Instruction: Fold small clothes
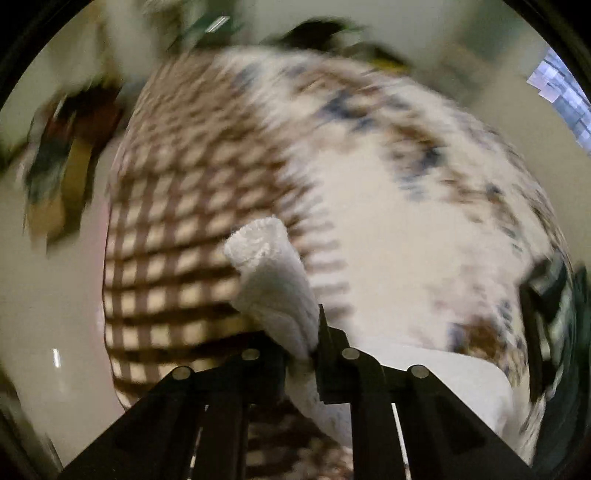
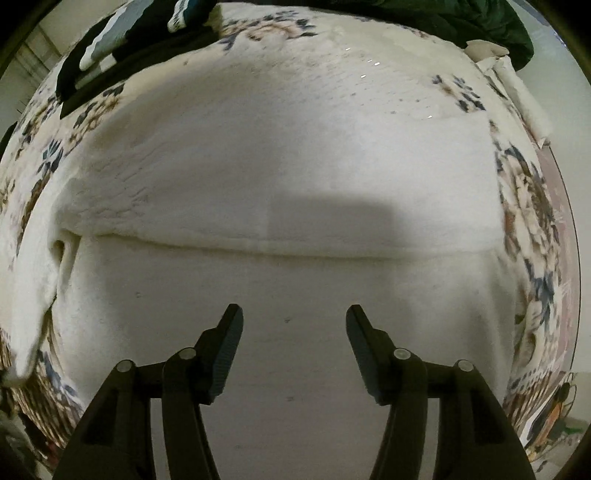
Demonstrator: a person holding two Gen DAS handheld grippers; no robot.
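Note:
In the blurred left wrist view, my left gripper (image 1: 308,332) is shut on a corner of the white fuzzy garment (image 1: 269,273), which sticks up between the fingers and trails down to the right. In the right wrist view, the white garment (image 2: 280,177) lies spread on the bed with a fold line across its middle. My right gripper (image 2: 293,321) is open and empty just above the garment's near half. A loose flap of the garment hangs at the left (image 2: 33,280).
The bed carries a floral blanket (image 2: 532,206) and a brown checked cover (image 1: 173,206). Dark and striped clothes (image 2: 110,48) lie at the far left of the bed, a dark green garment (image 2: 480,22) at the far right. Blurred clutter (image 1: 59,158) stands beside the bed.

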